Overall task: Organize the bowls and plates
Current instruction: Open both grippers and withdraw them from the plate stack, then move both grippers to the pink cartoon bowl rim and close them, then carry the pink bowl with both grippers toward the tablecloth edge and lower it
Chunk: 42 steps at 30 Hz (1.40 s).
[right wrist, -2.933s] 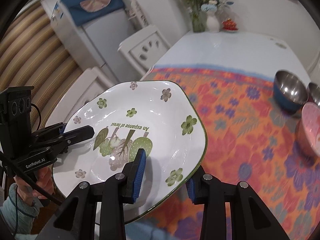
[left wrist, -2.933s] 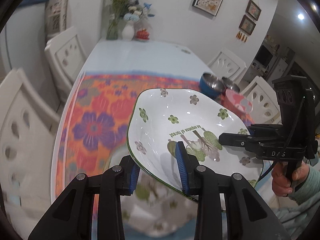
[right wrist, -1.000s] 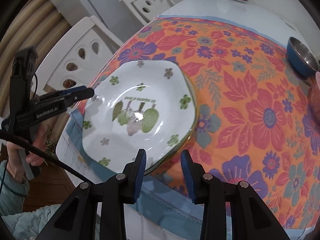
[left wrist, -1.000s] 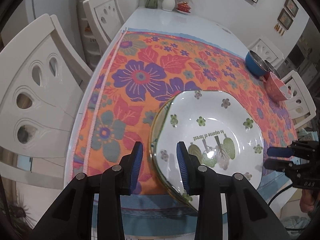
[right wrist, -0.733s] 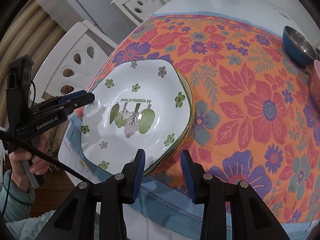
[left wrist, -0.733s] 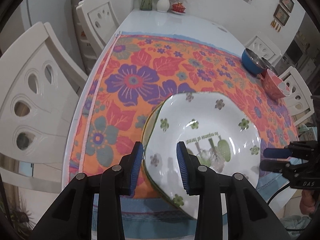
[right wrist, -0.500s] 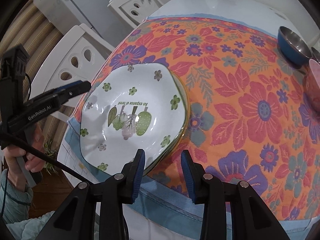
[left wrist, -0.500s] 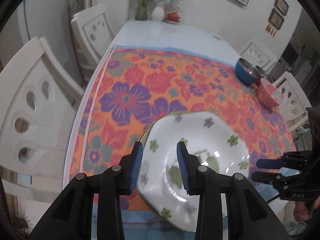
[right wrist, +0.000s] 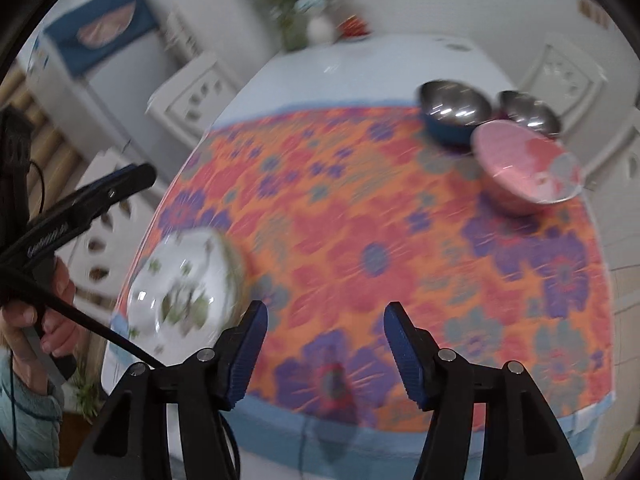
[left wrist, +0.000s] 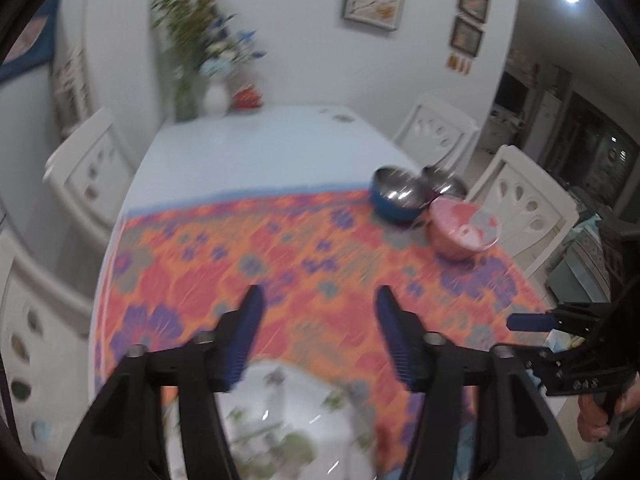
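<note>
The white plate with green flowers (right wrist: 182,286) lies on a stack at the near left corner of the flowered tablecloth; it also shows in the left wrist view (left wrist: 280,420), blurred, under my left gripper. My left gripper (left wrist: 318,334) is open and empty above the plate's far edge. My right gripper (right wrist: 324,350) is open and empty, to the right of the plate above the cloth. A pink bowl (right wrist: 526,168), a blue steel bowl (right wrist: 454,114) and another steel bowl (right wrist: 526,114) stand together at the far right.
The orange flowered tablecloth (right wrist: 380,240) covers the near half of the white table (left wrist: 260,152). A vase with flowers (left wrist: 214,96) stands at the far end. White chairs (left wrist: 86,168) flank both sides. Both views are motion-blurred.
Both grippers opened wide and pulled up and back from the plate, which now rests on the stack. Both cameras tilted up toward the far end of the table.
</note>
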Motion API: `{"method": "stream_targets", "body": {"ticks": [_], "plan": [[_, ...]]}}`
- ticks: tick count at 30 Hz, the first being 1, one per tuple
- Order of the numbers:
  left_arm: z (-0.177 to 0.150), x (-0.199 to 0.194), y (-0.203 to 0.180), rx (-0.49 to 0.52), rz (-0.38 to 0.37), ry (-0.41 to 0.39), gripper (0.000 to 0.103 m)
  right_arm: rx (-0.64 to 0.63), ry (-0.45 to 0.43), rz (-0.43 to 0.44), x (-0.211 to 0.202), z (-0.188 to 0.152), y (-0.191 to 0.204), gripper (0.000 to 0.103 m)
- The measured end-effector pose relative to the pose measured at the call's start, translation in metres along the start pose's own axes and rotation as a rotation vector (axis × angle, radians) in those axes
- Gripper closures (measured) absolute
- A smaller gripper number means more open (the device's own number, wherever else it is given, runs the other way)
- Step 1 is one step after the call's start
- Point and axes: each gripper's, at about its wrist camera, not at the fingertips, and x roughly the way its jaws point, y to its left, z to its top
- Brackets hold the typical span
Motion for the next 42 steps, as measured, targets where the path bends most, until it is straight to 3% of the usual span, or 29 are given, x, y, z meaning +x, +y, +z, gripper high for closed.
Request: {"method": "stream_targets", "body": {"ticks": [3, 6, 8, 13, 17, 21, 22, 24, 26, 31, 37, 42], "plan": [[0.018, 0.012, -0.031, 0.013, -0.048, -0.028, 0.03, 0.052, -0.045, -0.041, -0.014, 0.017, -0.041, 0.044], [0.033, 0.042, -0.064, 0.004, -0.122, 0.01, 0.03, 0.136, -0.08, -0.061, -0.027, 0.032, -0.089, 0.039], [0.039, 0.069, -0.085, -0.007, -0.162, 0.052, 0.03, 0.21, -0.097, -0.077, -0.032, 0.036, -0.124, 0.026], [0.045, 0.145, -0.118, -0.153, -0.278, 0.197, 0.031, 0.31, -0.064, -0.104, -0.029, 0.054, -0.196, 0.025], [0.048, 0.198, -0.137, -0.224, -0.287, 0.254, 0.038, 0.316, -0.034, -0.115, -0.012, 0.073, -0.231, 0.025], [0.047, 0.241, -0.147, -0.259, -0.233, 0.3, 0.049, 0.313, 0.003, -0.075, 0.015, 0.088, -0.256, 0.025], [0.046, 0.248, -0.149, -0.261, -0.221, 0.31, 0.052, 0.311, 0.016, -0.064, 0.022, 0.091, -0.26, 0.027], [0.043, 0.262, -0.152, -0.264, -0.203, 0.336, 0.067, 0.309, 0.048, -0.037, 0.039, 0.097, -0.267, 0.034], [0.041, 0.272, -0.153, -0.276, -0.186, 0.358, 0.074, 0.304, 0.075, -0.015, 0.054, 0.1, -0.27, 0.045], [0.039, 0.282, -0.157, -0.295, -0.178, 0.364, 0.081, 0.288, 0.104, 0.003, 0.08, 0.099, -0.277, 0.062], [0.041, 0.29, -0.167, -0.259, -0.16, 0.364, 0.087, 0.243, 0.081, 0.043, 0.086, 0.101, -0.271, 0.086], [0.04, 0.284, -0.166, -0.262, -0.169, 0.356, 0.087, 0.239, 0.069, 0.059, 0.08, 0.097, -0.268, 0.086]]}}
